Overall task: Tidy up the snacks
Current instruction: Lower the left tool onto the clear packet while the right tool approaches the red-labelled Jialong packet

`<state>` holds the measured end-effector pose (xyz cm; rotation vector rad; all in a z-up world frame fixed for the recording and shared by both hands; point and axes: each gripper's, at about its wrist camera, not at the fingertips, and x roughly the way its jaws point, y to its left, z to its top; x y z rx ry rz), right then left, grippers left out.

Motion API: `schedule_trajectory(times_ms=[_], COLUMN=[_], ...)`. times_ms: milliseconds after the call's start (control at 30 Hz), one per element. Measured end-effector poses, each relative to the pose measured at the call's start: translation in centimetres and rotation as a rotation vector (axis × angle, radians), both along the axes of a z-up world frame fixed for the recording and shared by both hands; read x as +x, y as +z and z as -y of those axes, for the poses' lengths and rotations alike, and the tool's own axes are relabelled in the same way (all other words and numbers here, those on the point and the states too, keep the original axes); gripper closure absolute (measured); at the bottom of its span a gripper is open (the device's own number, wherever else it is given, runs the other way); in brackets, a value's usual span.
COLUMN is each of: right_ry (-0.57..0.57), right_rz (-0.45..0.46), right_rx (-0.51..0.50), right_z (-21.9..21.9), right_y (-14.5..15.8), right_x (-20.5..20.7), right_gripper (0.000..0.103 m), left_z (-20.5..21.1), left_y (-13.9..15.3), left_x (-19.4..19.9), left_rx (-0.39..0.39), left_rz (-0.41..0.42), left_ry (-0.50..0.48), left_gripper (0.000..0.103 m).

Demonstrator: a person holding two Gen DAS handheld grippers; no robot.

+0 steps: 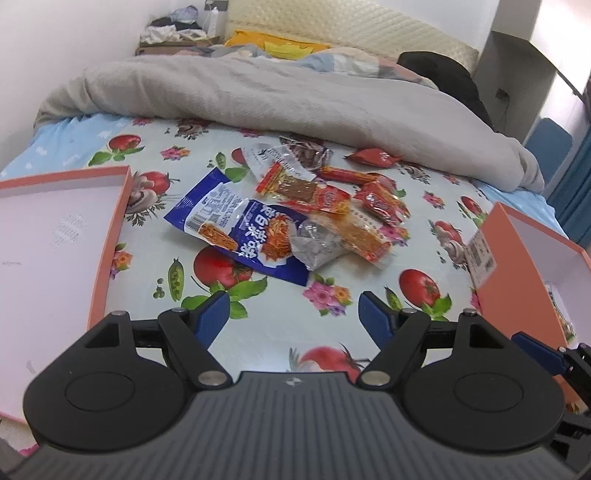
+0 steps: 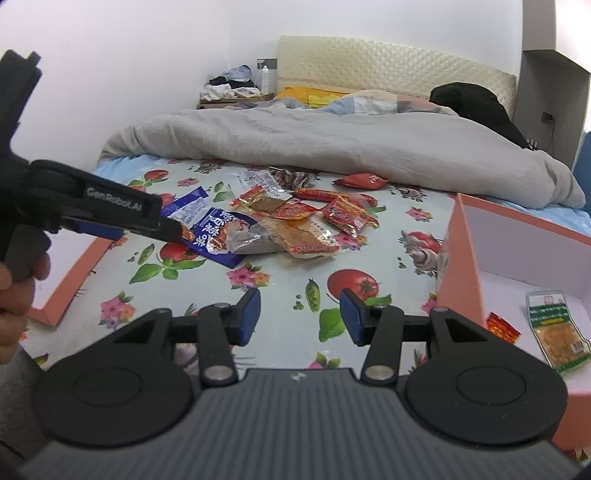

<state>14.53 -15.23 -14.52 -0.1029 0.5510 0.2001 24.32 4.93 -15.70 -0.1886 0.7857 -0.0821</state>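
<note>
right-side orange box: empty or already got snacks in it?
Not empty. The right orange box holds a green-edged snack packet and a small red packet on its white floor.

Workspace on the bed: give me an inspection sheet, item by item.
Surface: bed under a fruit-and-flower printed sheet.
Job's things: snack pile mid-sheet, blue noodle packet nearest; red packet lies apart by the blanket. Orange box on the right holds two packets; orange lid on the left, inside bare as far as seen.
Clutter: grey blanket, black garment, bedside heap of clothes.
Grippers: left gripper open, empty; right gripper open, empty.
Cables: nothing seen.
Surroundings: white walls, padded headboard.
</note>
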Motion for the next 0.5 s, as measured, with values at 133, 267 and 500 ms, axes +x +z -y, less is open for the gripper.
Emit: schedule_trajectory(times_ms=[133, 267, 500], right_ry=[0.019, 0.035, 0.053], right_rz=[0.002, -0.007, -0.046], right_rx=[-0.040, -0.077, -0.108], right_z=[-1.0, -2.0, -3.0], right_y=[-0.9, -2.1, -3.8], right_x=[1.5, 2.9, 6.5], right_gripper=[0.053, 0.053, 0.053], left_z=[-0.9, -1.0, -1.0], left_y=[-1.2, -2.2, -3.6], left_x=[1.8, 3.4, 6.1], left_rx=[-0.039, -0.053, -0.078], left_rz=[-0.022, -0.030, -0.044], left_ry=[0.012, -0.003, -0.029], left_gripper=[0.023, 0.024, 0.024])
